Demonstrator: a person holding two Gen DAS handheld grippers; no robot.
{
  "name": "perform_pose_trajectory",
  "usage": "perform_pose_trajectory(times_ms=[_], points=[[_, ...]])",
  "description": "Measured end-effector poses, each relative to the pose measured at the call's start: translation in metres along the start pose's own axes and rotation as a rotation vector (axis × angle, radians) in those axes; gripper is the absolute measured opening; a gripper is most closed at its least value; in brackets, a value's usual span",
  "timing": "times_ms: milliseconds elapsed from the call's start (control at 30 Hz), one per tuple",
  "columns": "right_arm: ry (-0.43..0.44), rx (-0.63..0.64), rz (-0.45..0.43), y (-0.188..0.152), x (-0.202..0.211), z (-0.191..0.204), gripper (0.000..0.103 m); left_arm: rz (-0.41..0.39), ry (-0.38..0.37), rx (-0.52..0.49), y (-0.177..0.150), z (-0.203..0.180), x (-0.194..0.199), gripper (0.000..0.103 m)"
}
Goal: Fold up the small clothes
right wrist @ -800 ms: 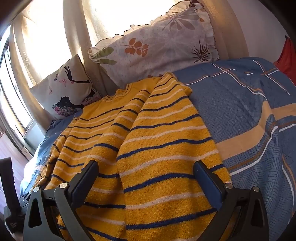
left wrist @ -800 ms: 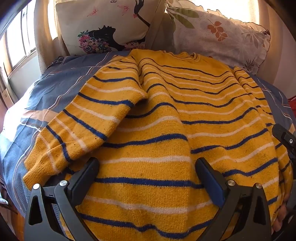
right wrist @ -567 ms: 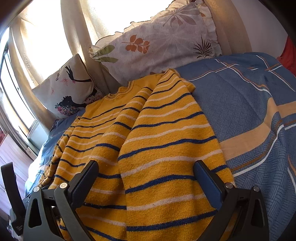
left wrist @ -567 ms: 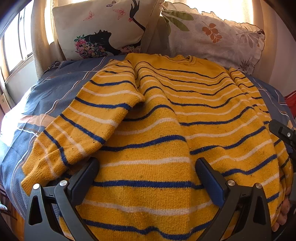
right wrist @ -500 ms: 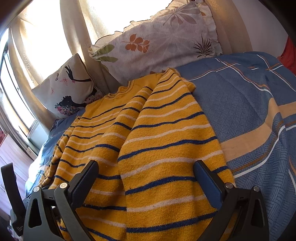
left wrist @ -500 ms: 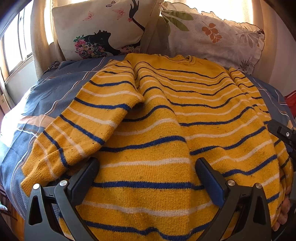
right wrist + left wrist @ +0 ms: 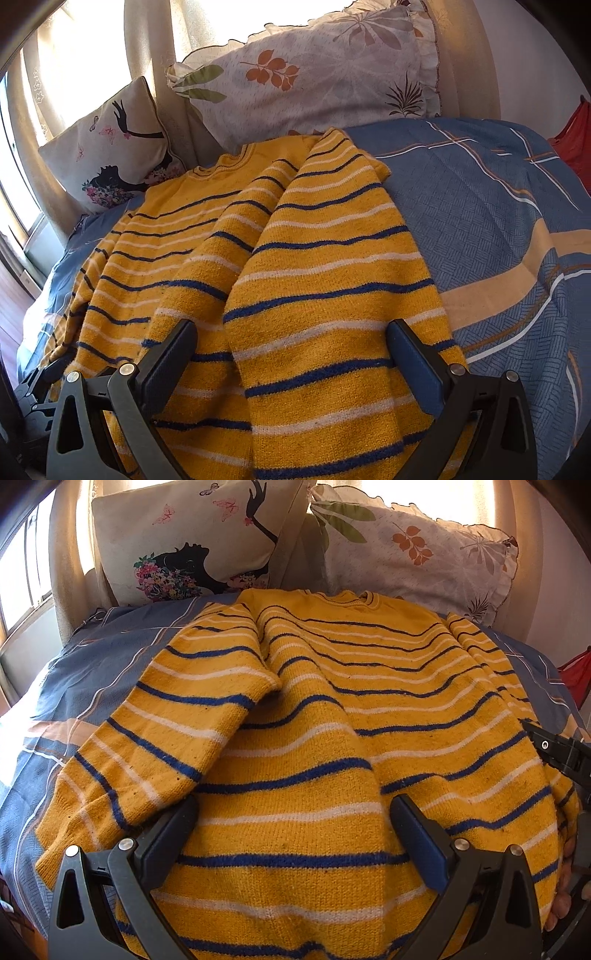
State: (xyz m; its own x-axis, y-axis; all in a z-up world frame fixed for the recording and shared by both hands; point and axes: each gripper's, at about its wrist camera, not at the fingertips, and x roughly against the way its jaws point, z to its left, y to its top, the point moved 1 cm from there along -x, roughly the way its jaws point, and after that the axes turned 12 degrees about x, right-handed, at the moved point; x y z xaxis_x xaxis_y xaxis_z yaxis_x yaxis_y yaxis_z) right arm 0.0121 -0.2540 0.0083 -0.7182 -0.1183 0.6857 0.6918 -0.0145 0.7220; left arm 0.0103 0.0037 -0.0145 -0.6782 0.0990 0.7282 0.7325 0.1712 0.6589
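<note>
A yellow sweater (image 7: 332,709) with blue and white stripes lies spread on the bed, collar toward the pillows. Its left sleeve (image 7: 147,746) runs slantwise along the body's left side, cuff near the bed's edge. In the right wrist view the sweater (image 7: 184,236) shows its right sleeve (image 7: 332,266) folded lengthwise over the body. My left gripper (image 7: 295,823) is open above the hem end, with only knit showing between its fingers. My right gripper (image 7: 291,347) is open too, over the lower part of the right sleeve. Each gripper also shows at the edge of the other's view.
A blue patterned quilt (image 7: 498,229) covers the bed. Two pillows lean at the head: one with a black silhouette print (image 7: 192,542), one with leaves (image 7: 424,561). Curtains and a bright window lie behind. Something red (image 7: 572,144) sits at the far right. Fingers of a hand (image 7: 561,904) show bottom right.
Both views have shifted slightly, bringing more of the pillows into sight. The sweater lies the same way and both grippers have stayed open.
</note>
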Motion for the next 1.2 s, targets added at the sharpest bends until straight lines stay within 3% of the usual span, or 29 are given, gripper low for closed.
perform_pose_trajectory(times_ms=[233,567,733,867,1000,1200], points=[[-0.083,-0.002,0.02,0.001,0.0,0.002,0.103,-0.028,-0.031,0.022,-0.003,0.006,0.005,0.103],[-0.089,-0.001,0.026,0.001,0.002,0.001,0.103,-0.066,-0.081,0.031,-0.002,0.012,0.011,0.103],[-0.073,-0.073,-0.027,-0.008,0.013,-0.007,0.103,-0.05,-0.056,0.015,-0.002,0.01,0.01,0.103],[-0.081,-0.052,-0.04,-0.012,0.017,-0.004,0.103,-0.03,-0.014,-0.024,-0.001,0.005,0.006,0.103],[-0.058,0.028,-0.006,-0.009,0.012,0.005,0.103,-0.035,0.002,-0.022,0.0,0.003,0.005,0.103],[-0.107,0.06,0.064,0.0,-0.001,0.01,0.103,-0.044,0.018,-0.028,0.001,0.002,0.004,0.103]])
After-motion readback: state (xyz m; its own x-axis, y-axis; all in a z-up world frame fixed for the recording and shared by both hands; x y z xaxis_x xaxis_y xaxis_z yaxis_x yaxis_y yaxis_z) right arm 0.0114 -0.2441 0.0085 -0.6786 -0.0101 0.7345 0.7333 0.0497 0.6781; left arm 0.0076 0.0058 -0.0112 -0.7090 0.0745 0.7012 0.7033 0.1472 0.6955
